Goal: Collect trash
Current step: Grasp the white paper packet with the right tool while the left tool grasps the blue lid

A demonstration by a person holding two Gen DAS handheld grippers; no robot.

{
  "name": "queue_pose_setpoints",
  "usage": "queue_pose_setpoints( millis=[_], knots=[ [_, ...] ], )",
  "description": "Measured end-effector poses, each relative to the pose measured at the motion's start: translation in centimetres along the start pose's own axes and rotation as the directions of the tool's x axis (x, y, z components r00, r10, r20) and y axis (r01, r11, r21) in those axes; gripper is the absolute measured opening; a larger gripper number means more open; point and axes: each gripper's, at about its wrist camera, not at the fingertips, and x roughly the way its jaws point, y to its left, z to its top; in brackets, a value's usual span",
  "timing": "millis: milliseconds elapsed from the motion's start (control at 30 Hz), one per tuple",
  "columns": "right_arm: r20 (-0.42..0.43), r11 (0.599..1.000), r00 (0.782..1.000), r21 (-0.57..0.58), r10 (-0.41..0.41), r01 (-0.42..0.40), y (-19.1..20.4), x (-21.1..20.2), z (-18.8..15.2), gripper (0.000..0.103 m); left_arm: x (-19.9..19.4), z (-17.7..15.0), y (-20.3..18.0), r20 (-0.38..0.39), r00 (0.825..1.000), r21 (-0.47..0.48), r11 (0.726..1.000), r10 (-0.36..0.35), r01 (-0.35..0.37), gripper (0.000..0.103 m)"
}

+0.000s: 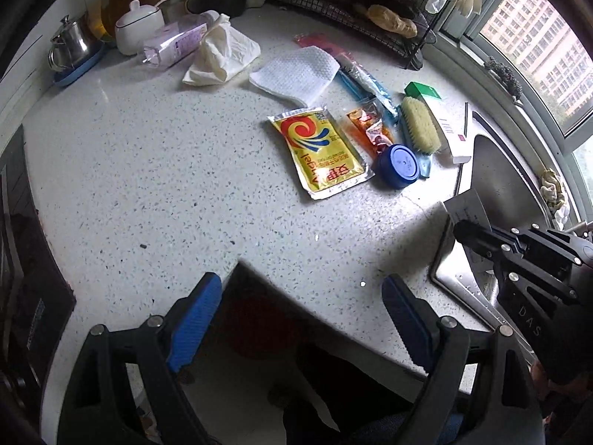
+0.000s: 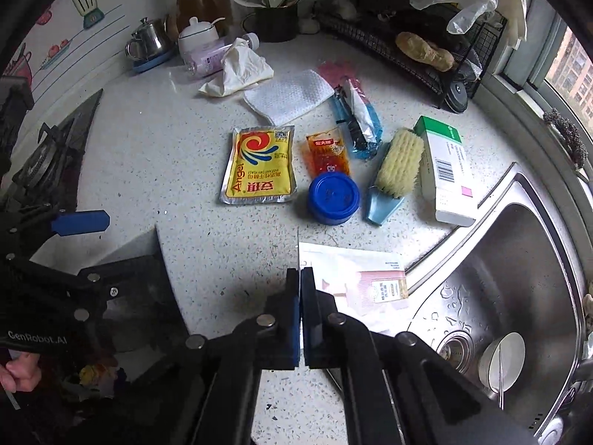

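Right tool (image 2: 300, 278) sits pressed together, pinching a white-and-pink paper sachet (image 2: 370, 282) at the tabletop (image 2: 166, 148) edge beside the sink (image 2: 519, 259). Left tool (image 1: 296, 319) is spread wide with nothing between, over the front edge. Farther in lie a yellow yeast packet (image 2: 259, 170), scrub brush (image 2: 398, 165) and blue lid (image 2: 333, 196).

steel sink (image 2: 519, 259), scrub brush (image 2: 398, 165), teapot (image 2: 146, 42)

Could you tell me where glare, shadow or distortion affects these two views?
Left wrist view: the window is blown out, the countertop curves with fisheye distortion, and the right gripper looks dark. Right wrist view: the sink shows glare, and the left gripper lies in shadow.
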Motion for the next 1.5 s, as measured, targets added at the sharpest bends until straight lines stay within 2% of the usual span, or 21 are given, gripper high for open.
queue_pose_setpoints(
  millis=[167,300,400,500,867,1033,1133,1200,1233,1300,1333,1500],
  knots=[
    [0.07,0.995,0.997,0.103,-0.026,0.018,-3.0,-3.3,0.7,0.001,-0.3,2.6,-3.3,0.026,1.0,0.076,0.997,-0.017,0.015,0.087],
    [0.11,0.982,0.991,0.184,-0.071,0.049,-5.5,-4.6,0.6,0.001,0.8,4.5,-5.9,0.016,0.999,0.124,0.991,-0.042,0.04,0.087],
    [0.098,0.97,0.993,0.238,-0.069,0.044,-6.7,-3.8,0.5,0.001,2.0,5.5,-7.3,0.0,0.998,0.147,0.987,-0.062,0.062,0.087],
    [0.071,0.96,0.995,0.276,-0.075,0.053,-8.0,-2.6,0.5,0.001,3.6,6.6,-7.9,-0.014,1.0,0.161,0.987,-0.025,0.027,0.087],
    [0.007,0.957,0.998,0.284,-0.058,0.053,-10.0,1.0,0.7,0.001,9.0,9.0,-8.4,-0.082,0.997,0.202,0.979,0.012,0.005,0.087],
    [-0.009,0.956,0.999,0.291,-0.034,0.035,-10.7,2.0,0.7,0.001,10.7,9.6,-9.0,-0.104,0.994,0.241,0.97,-0.018,0.043,0.086],
    [-0.009,0.956,0.999,0.291,-0.032,0.033,-11.0,2.2,0.9,0.001,11.1,10.1,-9.5,-0.071,0.997,0.273,0.962,0.009,0.011,0.08],
    [-0.012,0.956,1.0,0.292,-0.029,0.031,-11.3,2.3,1.0,0.001,11.2,10.4,-9.7,-0.069,0.998,0.284,0.959,0.007,0.013,0.078],
    [-0.014,0.955,0.999,0.294,-0.029,0.032,-11.4,2.4,1.0,0.001,11.2,10.5,-9.8,-0.069,0.998,0.292,0.956,0.003,0.017,0.074],
    [-0.013,0.955,1.0,0.295,-0.027,0.03,-11.5,2.4,1.0,0.001,11.1,10.6,-10.0,-0.068,0.998,0.296,0.954,-0.018,0.037,0.062],
    [-0.012,0.955,1.0,0.294,-0.028,0.03,-11.4,2.5,1.0,0.001,11.2,10.6,-10.0,-0.082,0.996,0.29,0.955,-0.031,0.053,0.047],
    [-0.012,0.956,0.999,0.291,-0.031,0.033,-11.3,2.5,1.1,0.001,11.3,10.3,-10.2,-0.067,0.998,0.283,0.959,-0.011,0.029,0.044]
  ],
)
